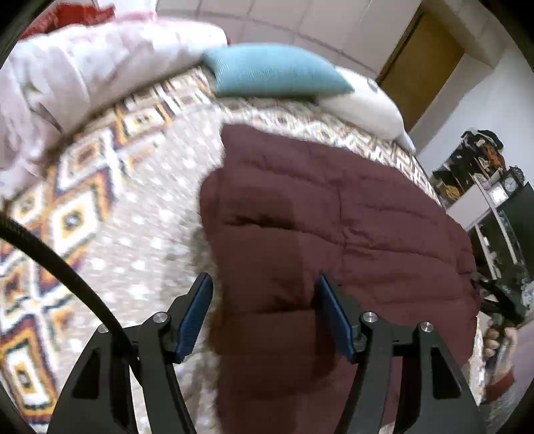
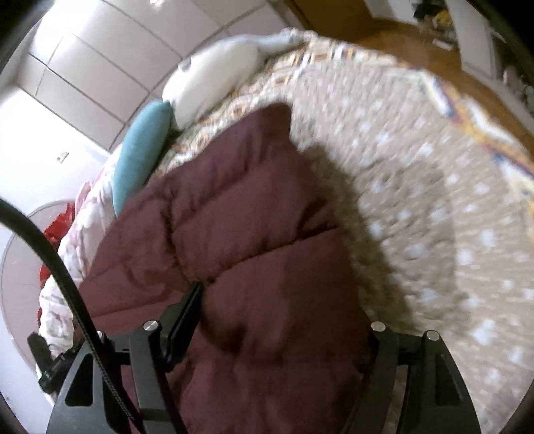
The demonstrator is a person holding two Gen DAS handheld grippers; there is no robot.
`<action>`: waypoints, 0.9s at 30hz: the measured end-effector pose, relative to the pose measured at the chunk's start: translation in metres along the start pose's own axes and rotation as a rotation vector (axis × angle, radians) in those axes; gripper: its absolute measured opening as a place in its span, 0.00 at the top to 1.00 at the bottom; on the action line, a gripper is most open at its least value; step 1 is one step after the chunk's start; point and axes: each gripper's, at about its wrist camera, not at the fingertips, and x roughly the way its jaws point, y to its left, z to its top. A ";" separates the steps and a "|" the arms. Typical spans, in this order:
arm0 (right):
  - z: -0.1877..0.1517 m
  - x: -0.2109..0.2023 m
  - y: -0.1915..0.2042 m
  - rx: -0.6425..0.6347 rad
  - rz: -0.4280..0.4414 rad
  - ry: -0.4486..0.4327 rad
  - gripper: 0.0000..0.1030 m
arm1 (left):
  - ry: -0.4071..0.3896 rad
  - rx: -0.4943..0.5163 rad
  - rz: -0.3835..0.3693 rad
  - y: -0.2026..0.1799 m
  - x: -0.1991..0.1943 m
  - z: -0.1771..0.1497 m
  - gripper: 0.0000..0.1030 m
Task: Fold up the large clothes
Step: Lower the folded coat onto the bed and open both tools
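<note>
Folded maroon jacket [image 1: 333, 217] on bed [image 1: 140, 233]; left gripper [image 1: 263, 313] and right gripper [image 2: 283, 320] wide, empty. Next: regrasp an edge.

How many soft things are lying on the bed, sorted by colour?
Maroon: 1, the quilted jacket
Teal: 1, the cushion
White: 1, the pillow
Pale pink: 1, the bunched-up quilt
Red: 1, a piece of fabric behind the quilt, only partly in view
Total: 5
</note>
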 end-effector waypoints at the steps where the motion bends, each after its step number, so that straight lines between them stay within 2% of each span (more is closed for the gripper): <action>1: 0.001 -0.013 -0.001 0.001 0.000 -0.018 0.25 | -0.024 0.008 0.034 0.001 -0.010 -0.002 0.38; 3: -0.002 -0.039 -0.003 -0.005 -0.010 -0.051 0.25 | -0.061 0.034 0.095 0.006 -0.032 -0.006 0.38; 7: -0.009 -0.083 -0.004 -0.015 -0.019 -0.098 0.25 | -0.085 0.035 0.190 0.012 -0.061 -0.021 0.38; 12: -0.041 -0.106 0.019 -0.073 0.007 -0.094 0.25 | -0.114 0.072 0.274 -0.001 -0.094 -0.063 0.36; 15: -0.070 -0.103 0.048 -0.172 0.016 -0.077 0.25 | -0.126 0.082 0.300 -0.010 -0.103 -0.089 0.34; 18: -0.103 -0.088 0.084 -0.295 0.037 -0.052 0.27 | -0.107 0.076 0.289 -0.016 -0.097 -0.109 0.33; 20: -0.118 -0.075 0.099 -0.341 0.032 -0.029 0.37 | -0.067 0.064 0.291 -0.017 -0.083 -0.116 0.33; 22: -0.129 -0.063 0.105 -0.361 0.010 -0.011 0.37 | -0.039 0.041 0.306 -0.013 -0.069 -0.118 0.33; 27: -0.140 -0.032 0.087 -0.379 -0.134 0.015 0.37 | 0.001 -0.037 0.362 0.009 -0.037 -0.110 0.33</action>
